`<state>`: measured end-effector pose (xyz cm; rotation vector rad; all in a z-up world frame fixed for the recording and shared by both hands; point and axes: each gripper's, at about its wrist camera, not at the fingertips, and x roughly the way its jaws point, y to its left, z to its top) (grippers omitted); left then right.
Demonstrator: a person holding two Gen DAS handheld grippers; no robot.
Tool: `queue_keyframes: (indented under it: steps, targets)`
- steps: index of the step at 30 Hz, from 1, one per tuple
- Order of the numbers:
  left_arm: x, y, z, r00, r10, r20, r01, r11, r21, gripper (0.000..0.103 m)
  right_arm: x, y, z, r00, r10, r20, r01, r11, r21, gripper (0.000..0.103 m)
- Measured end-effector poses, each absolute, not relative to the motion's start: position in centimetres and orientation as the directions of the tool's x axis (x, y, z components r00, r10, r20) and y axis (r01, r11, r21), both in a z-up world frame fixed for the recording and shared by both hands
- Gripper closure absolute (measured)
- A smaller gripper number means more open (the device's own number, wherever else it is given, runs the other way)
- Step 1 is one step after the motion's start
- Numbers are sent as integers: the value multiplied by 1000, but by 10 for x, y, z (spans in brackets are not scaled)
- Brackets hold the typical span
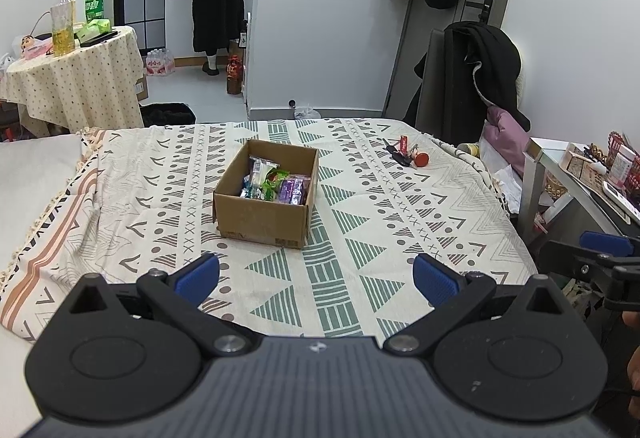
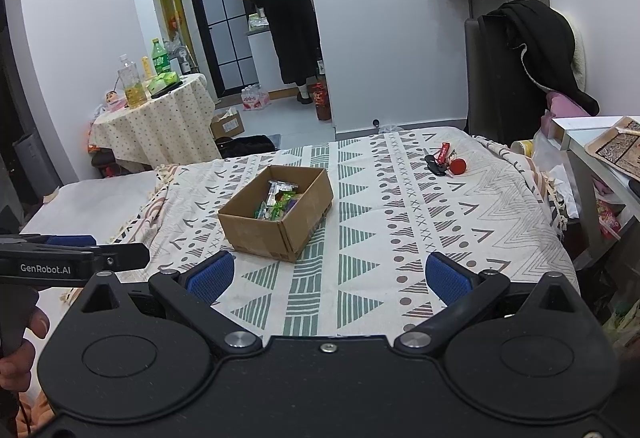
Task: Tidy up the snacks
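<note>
Both tools released above the patterned bed cover (image 1: 360, 173).
Open brown cardboard box (image 1: 262, 224) holds wrapped snacks (image 1: 276, 183); keys with red tags (image 1: 408, 153) lie far right, well apart.

Left tool (image 1: 316, 276) and right tool (image 2: 328, 276) gape empty, near edge.

Both wrist cameras are looking forward, side by side, from near the patterned bedspread (image 1: 400, 197), sharing the open brown cardboard box (image 1: 264, 222) (image 2: 260, 234) ahead.

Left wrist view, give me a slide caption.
Open left gripper faces a cardboard box of snacks on a patterned cloth.
</note>
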<state>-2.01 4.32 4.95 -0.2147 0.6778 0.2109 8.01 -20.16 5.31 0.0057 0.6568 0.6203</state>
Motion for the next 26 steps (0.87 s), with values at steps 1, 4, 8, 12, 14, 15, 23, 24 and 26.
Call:
queue_keyframes:
  steps: [1, 4, 8, 12, 14, 15, 23, 24, 26]
  targets:
    - [-20, 43, 50, 759, 122, -639, -261, 957, -128, 1, 80, -202, 53, 619, 540, -570, -537, 821, 195, 0]
    - [-20, 43, 49, 760, 122, -639, -262, 956, -129, 1, 79, -201, 54, 617, 541, -571, -538, 820, 196, 0]
    - [-20, 43, 49, 760, 122, -638, -262, 957, -129, 1, 78, -199, 54, 618, 538, -574, -540, 820, 187, 0]
    - [-19, 42, 49, 759, 121, -640, -264, 956, -132, 1, 78, -197, 53, 615, 538, -577, -542, 819, 185, 0]
    - [-18, 42, 49, 757, 118, -642, -264, 955, -135, 1, 78, -197, 52, 613, 537, -579, -543, 819, 185, 0]
    - [-19, 42, 49, 757, 116, -643, -263, 955, -137, 1, 79, -197, 51, 613, 536, -581, -543, 819, 185, 0]
    - [-18, 44, 45, 765, 128, -632, -275, 951, -139, 1, 82, -194, 46, 607, 527, -595, -538, 824, 181, 0]
    - [-17, 45, 46, 766, 125, -630, -273, 951, -143, 1, 82, -194, 46, 607, 526, -596, -537, 824, 181, 0]
    - [-16, 47, 47, 767, 117, -630, -267, 953, -147, 1, 83, -193, 46, 607, 525, -596, -535, 825, 182, 0]
